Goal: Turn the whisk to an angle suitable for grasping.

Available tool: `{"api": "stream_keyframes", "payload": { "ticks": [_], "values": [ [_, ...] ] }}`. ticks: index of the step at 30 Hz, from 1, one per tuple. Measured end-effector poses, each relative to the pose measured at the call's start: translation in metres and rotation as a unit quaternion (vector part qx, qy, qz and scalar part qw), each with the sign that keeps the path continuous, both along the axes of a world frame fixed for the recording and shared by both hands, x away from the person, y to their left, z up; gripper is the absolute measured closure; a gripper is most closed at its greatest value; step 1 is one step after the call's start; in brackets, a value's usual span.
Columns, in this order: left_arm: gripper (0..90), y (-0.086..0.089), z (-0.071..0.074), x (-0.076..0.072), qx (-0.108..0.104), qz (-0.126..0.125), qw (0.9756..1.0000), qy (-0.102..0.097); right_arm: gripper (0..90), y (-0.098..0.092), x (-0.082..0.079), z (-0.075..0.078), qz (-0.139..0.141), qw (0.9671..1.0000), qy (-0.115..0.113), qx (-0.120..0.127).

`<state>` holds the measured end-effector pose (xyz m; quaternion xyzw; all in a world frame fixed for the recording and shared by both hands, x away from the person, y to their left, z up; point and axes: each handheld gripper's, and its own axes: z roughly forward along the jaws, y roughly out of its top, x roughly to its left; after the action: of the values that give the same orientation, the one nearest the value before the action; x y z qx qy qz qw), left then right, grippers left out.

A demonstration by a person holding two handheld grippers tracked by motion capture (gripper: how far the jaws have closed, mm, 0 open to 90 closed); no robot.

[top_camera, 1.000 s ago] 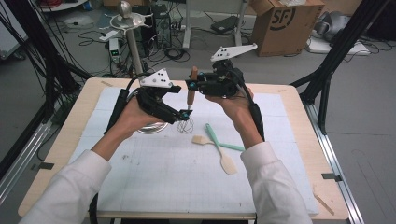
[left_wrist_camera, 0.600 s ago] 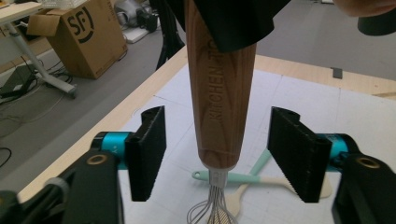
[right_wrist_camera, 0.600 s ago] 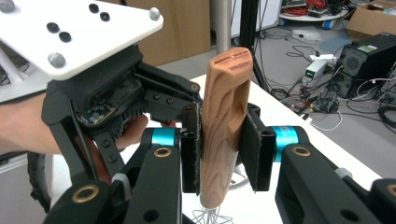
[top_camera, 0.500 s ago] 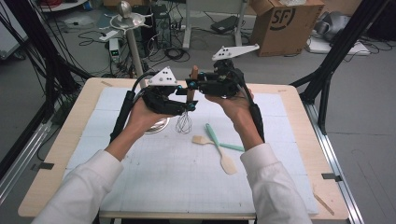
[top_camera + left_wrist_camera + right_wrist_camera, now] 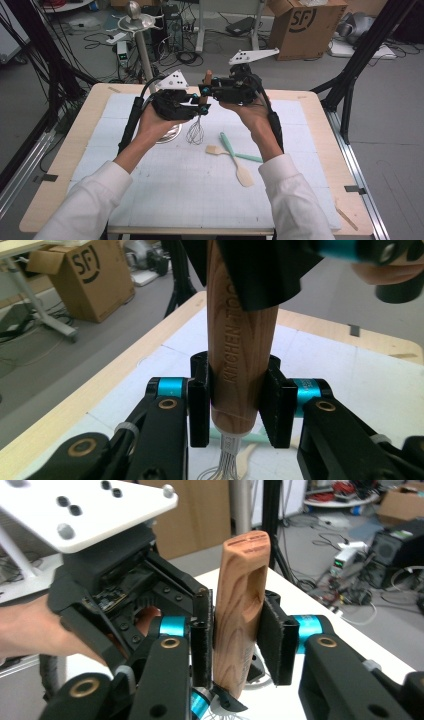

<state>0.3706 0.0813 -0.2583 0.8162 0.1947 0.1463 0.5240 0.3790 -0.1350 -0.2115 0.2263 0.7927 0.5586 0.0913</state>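
Left gripper point(image 5: 235, 412) clamped on lower end of wooden whisk handle point(image 5: 242, 335), jaws just closing, pads pressed against both sides. Right gripper point(image 5: 239, 645) around upper end of same handle, jaws just opening, right pad off the wood with a gap showing. One whisk point(image 5: 196, 131), held upright above white mat point(image 5: 165, 190), wire head down. Two spatulas on mat nearby: one mint-handled point(image 5: 235, 159), one wooden brush-like point(image 5: 216, 150), crossed. One metal dish point(image 5: 172, 134) beneath left hand point(image 5: 155, 125).
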Motion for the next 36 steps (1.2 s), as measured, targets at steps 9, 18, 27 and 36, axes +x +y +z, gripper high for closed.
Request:
{"api": "stream_keyframes", "payload": {
  "ticks": [9, 18, 27, 36],
  "values": [
    [69.3, 0.012, 0.001, -0.004, 0.000, -0.111, 0.9937, 0.015, 0.2, -0.009, 0.000, -0.004, 0.073, 0.9972, -0.011, -0.005],
    [69.3, 0.019, 0.001, -0.008, -0.001, -0.195, 0.9802, 0.032, 0.2, -0.019, -0.007, -0.006, 0.162, 0.9862, -0.036, 0.003],
    [69.3, 0.017, 0.001, -0.015, 0.002, -0.256, 0.9662, 0.033, 6.0, -0.014, -0.015, -0.004, 0.245, 0.9682, -0.052, 0.006],
    [69.3, 0.018, 0.001, -0.022, -0.018, -0.318, 0.9469, 0.043, 24.9, -0.013, -0.024, 0.000, 0.321, 0.9446, -0.064, 0.020]
  ]
}}
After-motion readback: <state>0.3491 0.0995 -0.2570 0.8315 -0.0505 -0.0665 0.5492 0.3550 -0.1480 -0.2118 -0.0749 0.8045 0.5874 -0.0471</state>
